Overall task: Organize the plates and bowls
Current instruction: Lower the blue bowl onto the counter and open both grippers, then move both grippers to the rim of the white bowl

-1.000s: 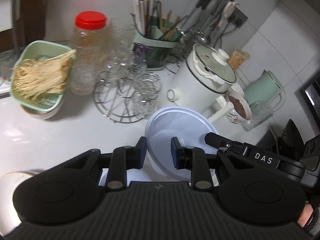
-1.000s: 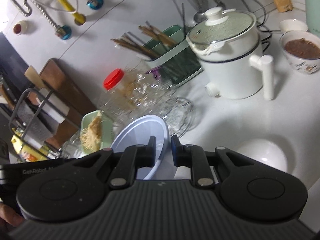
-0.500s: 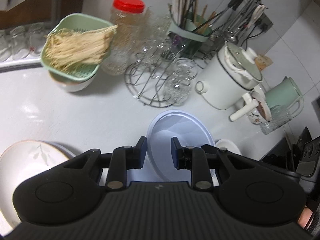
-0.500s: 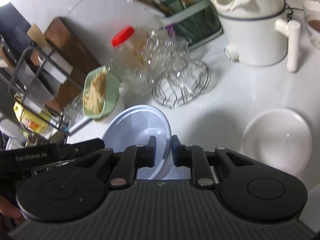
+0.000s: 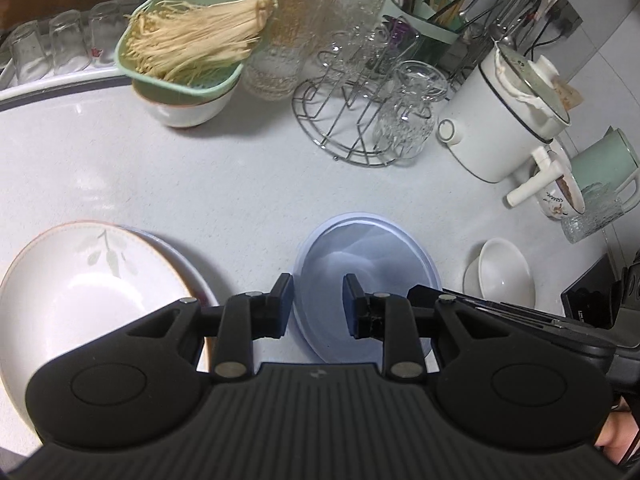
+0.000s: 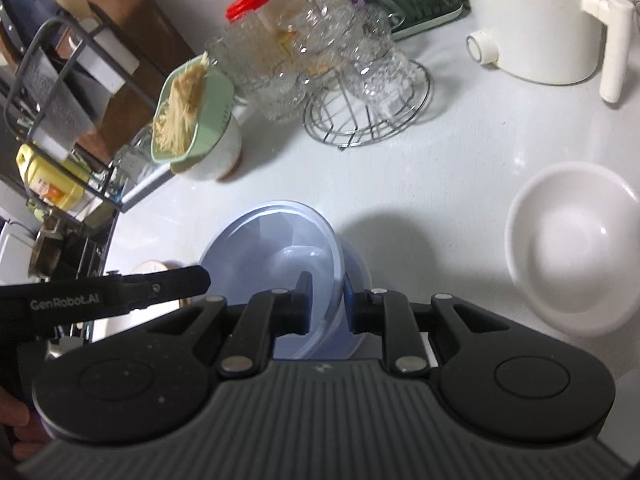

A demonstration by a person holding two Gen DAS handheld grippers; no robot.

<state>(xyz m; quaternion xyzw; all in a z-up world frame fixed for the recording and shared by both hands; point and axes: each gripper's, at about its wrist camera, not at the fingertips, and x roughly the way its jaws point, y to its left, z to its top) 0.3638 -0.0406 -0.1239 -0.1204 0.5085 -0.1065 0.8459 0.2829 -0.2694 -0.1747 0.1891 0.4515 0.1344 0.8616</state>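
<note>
A pale blue plastic bowl (image 5: 372, 256) hangs low over the white counter, held from both sides. My left gripper (image 5: 318, 300) is shut on its left rim, one pad outside the wall and one inside. From the other side my right gripper (image 6: 326, 300) is shut on the right rim of the same blue bowl (image 6: 272, 240). I cannot tell whether the bowl's base touches the counter. A white plate with a leaf pattern (image 5: 92, 292) lies on another plate just left of the bowl. To the right sits a small white bowl (image 5: 504, 276), also in the right wrist view (image 6: 572, 248).
Behind the bowl stand a green colander of noodles on a white bowl (image 5: 188, 44), a red-lidded jar (image 5: 280, 20), a wire rack of glass cups (image 5: 360, 120), a white electric pot (image 5: 504, 120) and a green kettle (image 5: 604, 164). A dark wire shelf (image 6: 52, 100) stands at the counter's left end.
Both grippers have come down toward the counter with the blue bowl between them. The leaf plate and the small white bowl now appear close on either side.
</note>
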